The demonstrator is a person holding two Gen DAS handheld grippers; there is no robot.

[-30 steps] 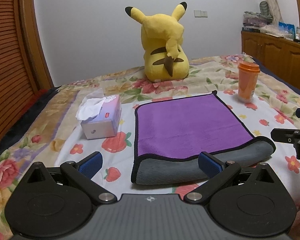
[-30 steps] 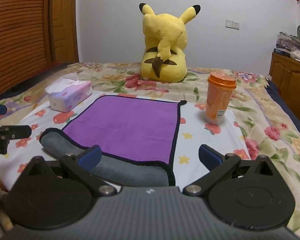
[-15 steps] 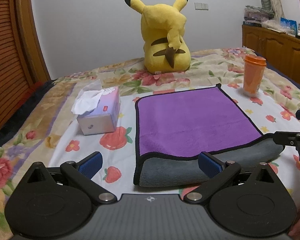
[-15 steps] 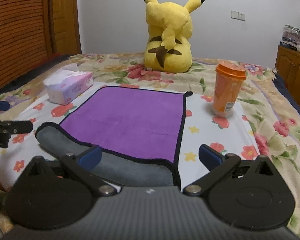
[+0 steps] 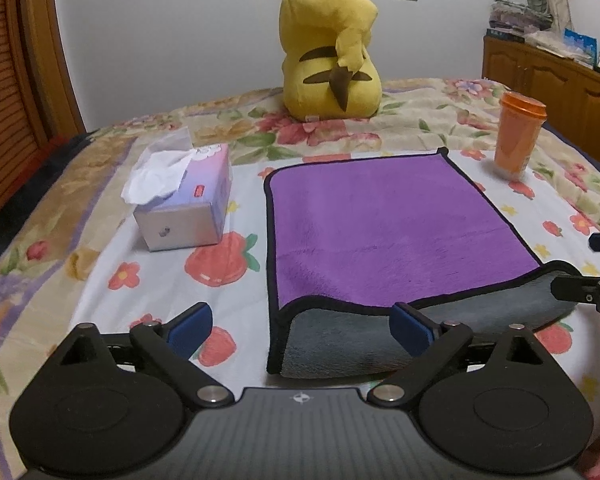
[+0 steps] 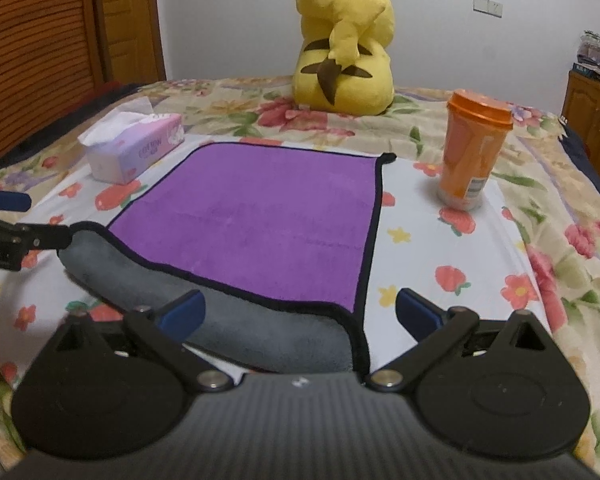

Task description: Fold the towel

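A towel, purple on top (image 5: 380,228) with a grey underside and black edging, lies folded over on the flowered bed; its grey fold faces me. It also shows in the right wrist view (image 6: 268,216). My left gripper (image 5: 300,326) is open and empty, hovering just in front of the fold's left corner. My right gripper (image 6: 300,314) is open and empty, in front of the fold's right corner. Each gripper's fingers show at the edge of the other's view.
A tissue box (image 5: 184,204) sits left of the towel. An orange lidded cup (image 5: 518,136) stands to its right. A yellow plush toy (image 5: 328,44) sits behind it. A wooden cabinet (image 5: 560,76) is at the far right, a slatted wooden door at the left.
Both grippers have risen and tilted down a little toward the towel, staying open. The towel has not moved.
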